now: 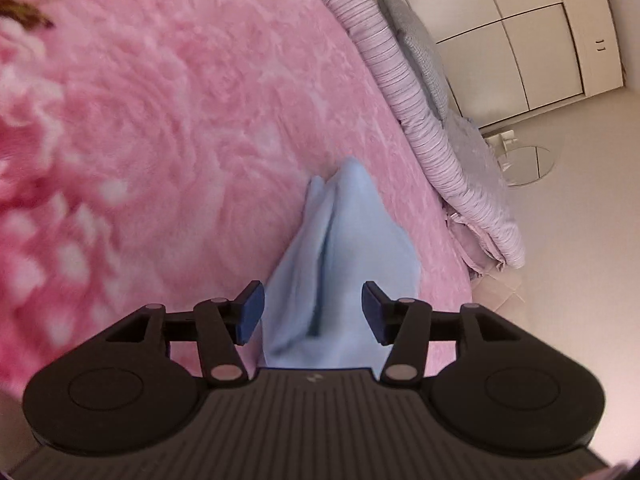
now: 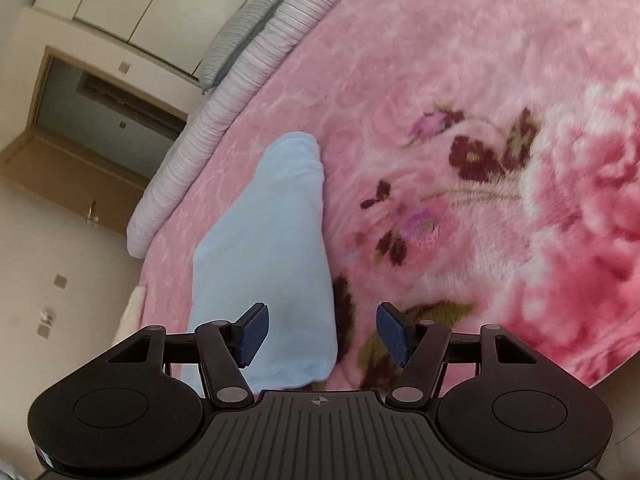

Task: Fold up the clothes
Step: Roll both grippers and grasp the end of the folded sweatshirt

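Observation:
A light blue garment (image 1: 336, 256) lies in a long, creased strip on a pink floral blanket (image 1: 180, 120). My left gripper (image 1: 313, 312) hovers over the strip's near end with its blue pads spread wide, cloth showing below the gap but not pinched. The right wrist view shows the same blue garment (image 2: 264, 248) stretching away as a smooth folded band. My right gripper (image 2: 322, 334) stands open above its near right edge, and nothing is pressed between the pads. The nearest end of the cloth is hidden under both gripper bodies.
The pink blanket (image 2: 460, 100) covers the bed. A rolled striped quilt (image 1: 404, 96) and grey pillows (image 1: 424, 48) line the bed's edge, with the quilt (image 2: 224, 108) also in the right wrist view. Beyond are cream wardrobe doors (image 1: 520, 40), a round glass stand (image 1: 528, 164), a wooden doorway (image 2: 96, 120) and tiled floor.

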A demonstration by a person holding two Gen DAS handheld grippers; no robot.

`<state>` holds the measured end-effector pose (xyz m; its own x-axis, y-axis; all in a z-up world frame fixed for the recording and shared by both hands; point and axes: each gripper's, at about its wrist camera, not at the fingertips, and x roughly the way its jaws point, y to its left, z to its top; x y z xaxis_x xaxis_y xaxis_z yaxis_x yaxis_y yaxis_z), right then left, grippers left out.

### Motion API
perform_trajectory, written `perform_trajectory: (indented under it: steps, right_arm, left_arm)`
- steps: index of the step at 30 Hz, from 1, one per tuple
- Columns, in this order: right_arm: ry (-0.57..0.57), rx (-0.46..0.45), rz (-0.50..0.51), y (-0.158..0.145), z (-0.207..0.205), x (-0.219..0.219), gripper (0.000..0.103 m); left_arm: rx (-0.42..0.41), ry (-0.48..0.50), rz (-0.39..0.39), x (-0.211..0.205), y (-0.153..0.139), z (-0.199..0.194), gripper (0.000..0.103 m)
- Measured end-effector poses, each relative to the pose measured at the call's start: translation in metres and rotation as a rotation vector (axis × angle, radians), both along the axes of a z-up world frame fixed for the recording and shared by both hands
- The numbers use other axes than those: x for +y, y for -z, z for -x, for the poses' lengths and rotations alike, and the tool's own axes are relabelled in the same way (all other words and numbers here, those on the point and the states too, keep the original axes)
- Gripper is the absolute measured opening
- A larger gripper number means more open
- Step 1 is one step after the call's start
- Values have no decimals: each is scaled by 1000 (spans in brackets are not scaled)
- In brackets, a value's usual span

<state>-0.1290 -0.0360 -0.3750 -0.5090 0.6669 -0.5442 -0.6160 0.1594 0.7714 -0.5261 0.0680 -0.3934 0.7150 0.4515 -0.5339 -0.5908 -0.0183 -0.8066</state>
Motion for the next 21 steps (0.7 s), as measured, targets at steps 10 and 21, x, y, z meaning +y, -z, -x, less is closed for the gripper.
perform_trajectory:
  steps: [10, 21]
  right_arm:
    - [8, 40, 26, 11, 1, 34, 64]
    - [72, 255, 85, 30, -17, 61, 64]
  left_arm:
    - [-15, 76, 21, 40, 15, -20, 49]
    - [-43, 163, 41, 62, 20, -43, 51]
